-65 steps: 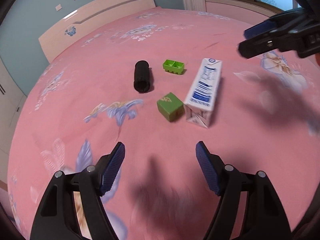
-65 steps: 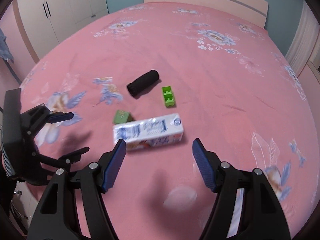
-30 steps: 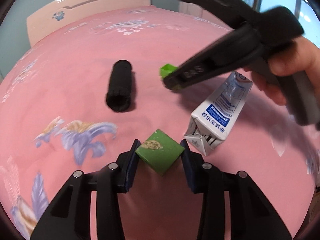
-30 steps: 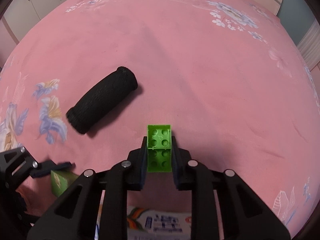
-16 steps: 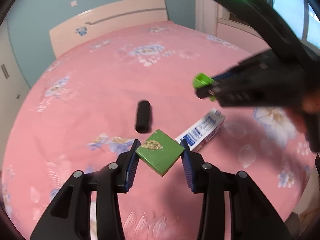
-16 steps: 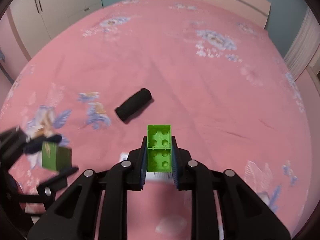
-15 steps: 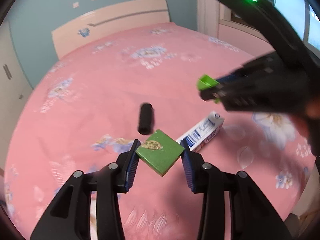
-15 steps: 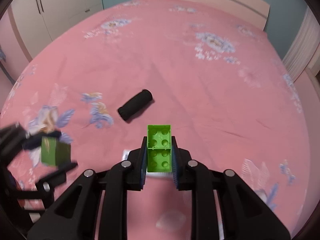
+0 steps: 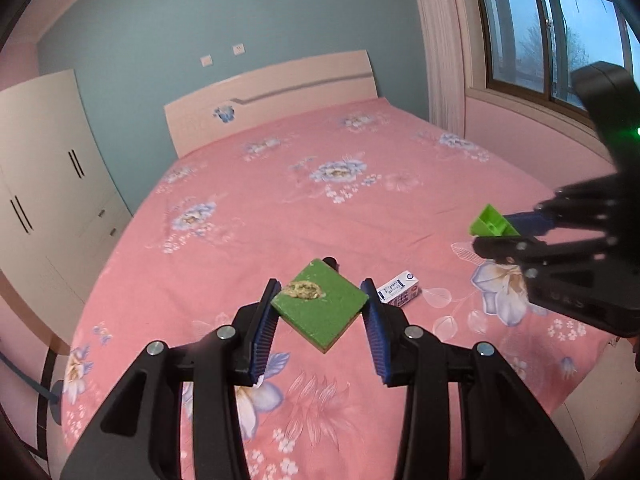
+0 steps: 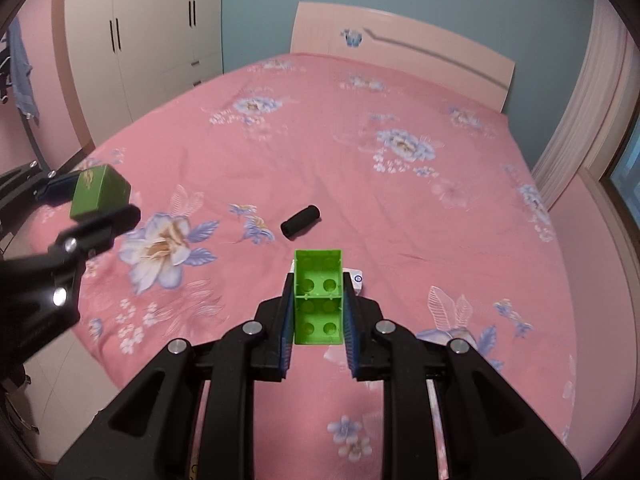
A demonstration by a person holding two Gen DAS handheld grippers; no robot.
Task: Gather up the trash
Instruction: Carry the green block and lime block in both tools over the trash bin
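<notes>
— What's around you, going left to right?

— A white wardrobe on the left wall, then the bed with its pink flowered cover and pale headboard, then the curtain and the window. On the cover lie a black roll and a milk carton. From my left camera the roll is almost wholly hidden behind the block I carry, and from my right camera the carton is mostly hidden behind the brick. Nothing else stands between my grippers and the bed.

— And what are you holding?

— My left gripper is clamped on a dark green block with a brownish smear on top, turned corner-forward between the blue pads. My right gripper is squeezed tight on a bright green toy brick, its studded hollows facing the camera.

— What's changed from a second ago?

— Then both grippers were low, right over the cover, the block and brick only just gripped beside the carton. Now both have risen well above the bed, so the wall and window have come into view and the carton and roll look small below. The grips are unchanged.

— How are your hands posed?

— Both point forward and slanting down at the bed, side by side and well apart, each gripper visible at the edge of the other's view.
</notes>
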